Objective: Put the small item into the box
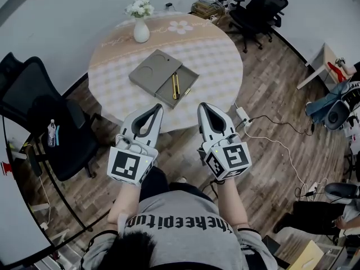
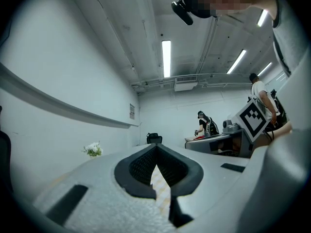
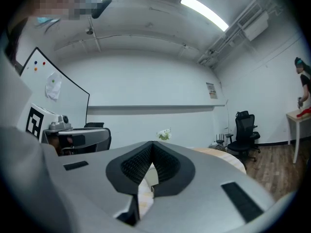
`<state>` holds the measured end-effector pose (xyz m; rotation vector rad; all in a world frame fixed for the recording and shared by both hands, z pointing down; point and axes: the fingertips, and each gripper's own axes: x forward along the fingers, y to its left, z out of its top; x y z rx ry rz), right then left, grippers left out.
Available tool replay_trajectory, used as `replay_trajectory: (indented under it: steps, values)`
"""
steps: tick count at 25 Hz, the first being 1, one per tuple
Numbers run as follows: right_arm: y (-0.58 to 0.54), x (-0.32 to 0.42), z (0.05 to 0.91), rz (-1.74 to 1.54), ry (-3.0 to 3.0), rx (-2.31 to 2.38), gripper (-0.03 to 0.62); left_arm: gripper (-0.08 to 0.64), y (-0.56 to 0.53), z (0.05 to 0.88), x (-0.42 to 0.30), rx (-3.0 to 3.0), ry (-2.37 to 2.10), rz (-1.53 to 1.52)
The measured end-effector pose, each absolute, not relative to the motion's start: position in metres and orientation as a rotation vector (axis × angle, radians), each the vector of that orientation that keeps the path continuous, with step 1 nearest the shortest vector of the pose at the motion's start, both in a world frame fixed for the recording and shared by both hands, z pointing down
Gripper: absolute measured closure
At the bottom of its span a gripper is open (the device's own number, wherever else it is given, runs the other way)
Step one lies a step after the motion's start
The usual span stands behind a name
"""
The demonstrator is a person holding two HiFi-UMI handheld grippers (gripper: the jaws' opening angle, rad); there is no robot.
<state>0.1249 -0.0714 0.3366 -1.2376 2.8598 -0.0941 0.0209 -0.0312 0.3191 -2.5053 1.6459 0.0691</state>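
A flat grey box (image 1: 151,68) lies open on the round table (image 1: 214,55), its tray half (image 1: 183,77) holding slim yellow sticks (image 1: 175,86). A small gold item (image 1: 187,91) rests at the tray's near corner. Both grippers hover side by side just short of the table's near edge, over the floor. My left gripper (image 1: 153,110) (image 2: 156,147) is shut and holds nothing. My right gripper (image 1: 203,107) (image 3: 152,143) is shut too, also with nothing in it. Each points level at the table, a little short of the box.
A white vase of flowers (image 1: 140,22) (image 2: 92,149) (image 3: 164,134) stands at the table's far side. Black chairs sit at left (image 1: 50,122) and far right (image 1: 259,7). A power strip (image 1: 243,115) and cables lie on the wood floor. People work at a bench (image 2: 209,126).
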Motion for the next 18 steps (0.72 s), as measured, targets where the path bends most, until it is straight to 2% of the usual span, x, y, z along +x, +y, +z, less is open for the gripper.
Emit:
replay_trajectory:
  steps: [18]
  values:
    - [-0.050, 0.142, 0.334, -0.089, 2.847, -1.162, 0.586, 0.545, -0.010, 0.320, 0.041, -2.476, 1.665, 0.062]
